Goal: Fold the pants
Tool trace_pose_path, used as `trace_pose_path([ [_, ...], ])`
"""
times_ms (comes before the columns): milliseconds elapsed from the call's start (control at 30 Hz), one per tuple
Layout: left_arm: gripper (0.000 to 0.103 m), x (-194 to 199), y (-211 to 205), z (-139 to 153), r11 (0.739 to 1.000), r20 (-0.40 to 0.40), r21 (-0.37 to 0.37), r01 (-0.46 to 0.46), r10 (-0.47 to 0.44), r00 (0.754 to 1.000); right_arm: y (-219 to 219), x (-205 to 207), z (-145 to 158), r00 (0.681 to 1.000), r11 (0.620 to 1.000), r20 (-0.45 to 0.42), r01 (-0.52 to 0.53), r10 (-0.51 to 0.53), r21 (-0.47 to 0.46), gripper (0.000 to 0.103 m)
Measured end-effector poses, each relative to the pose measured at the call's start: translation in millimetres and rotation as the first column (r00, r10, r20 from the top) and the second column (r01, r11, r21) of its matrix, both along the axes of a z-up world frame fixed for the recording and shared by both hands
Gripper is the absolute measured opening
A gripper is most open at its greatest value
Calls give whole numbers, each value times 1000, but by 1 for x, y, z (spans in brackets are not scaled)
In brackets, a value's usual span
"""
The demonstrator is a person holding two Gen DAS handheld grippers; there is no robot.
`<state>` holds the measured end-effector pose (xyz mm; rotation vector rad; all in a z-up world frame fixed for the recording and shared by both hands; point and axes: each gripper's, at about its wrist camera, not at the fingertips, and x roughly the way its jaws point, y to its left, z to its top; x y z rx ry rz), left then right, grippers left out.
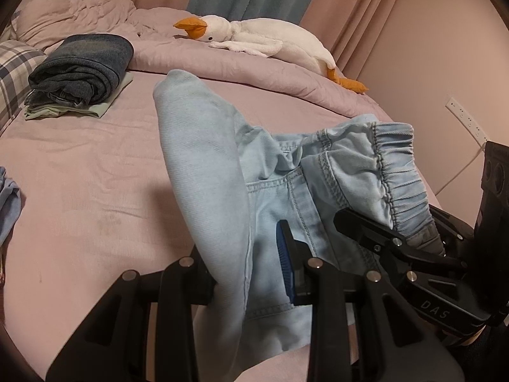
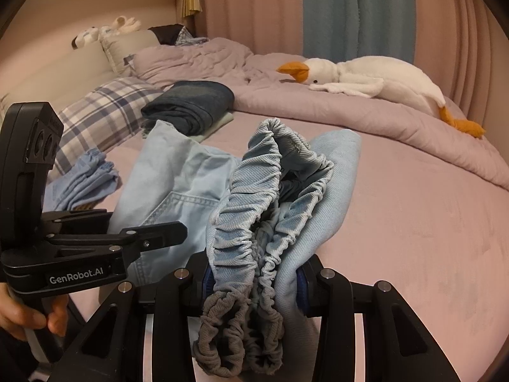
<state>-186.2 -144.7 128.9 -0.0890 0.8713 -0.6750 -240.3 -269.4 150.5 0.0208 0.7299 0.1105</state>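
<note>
Closest to me, my right gripper (image 2: 254,283) is pinching the bunched elastic waistband (image 2: 254,222) of the pale blue denim pants (image 1: 203,172); the gathered band fills the gap between the blue pads and spills out below them. My left gripper (image 1: 245,273) pinches a fold of the same pants lower down, near the seam beside a stitched back pocket (image 2: 173,210), with cloth pressed between its fingers. Each tool shows in the other's camera, and my hand (image 2: 28,315) wraps the left handle at the edge of the right view.

The pants sit just ahead of both grippers, partly lifted and partly resting on the pink bedsheet (image 1: 89,191). One leg runs away from me up the bed as a long smooth strip, while the seat and waist are rumpled to its right. I judge the fold barely begun: the legs look roughly laid together, but no clean crosswise fold shows, and the waist has yet to be flattened and brought over.

Off to the left lies a crumpled light blue garment (image 2: 86,178), apparently waiting its turn. Further on, a stack of folded dark blue jeans on a pale green folded piece (image 1: 82,73) suggests finished work. Beyond it are a plaid pillow (image 2: 105,111), a rumpled pink duvet (image 1: 222,60) and a white plush goose with an orange beak (image 1: 267,38) before the curtains.
</note>
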Motion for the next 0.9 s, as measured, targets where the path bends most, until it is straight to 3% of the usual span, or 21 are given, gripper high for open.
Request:
trace_pose_path([
  [900, 30, 63, -35, -11, 999, 6, 36, 17, -17, 1000, -18, 50, -11, 1000, 1000, 2, 25, -25, -14, 42],
])
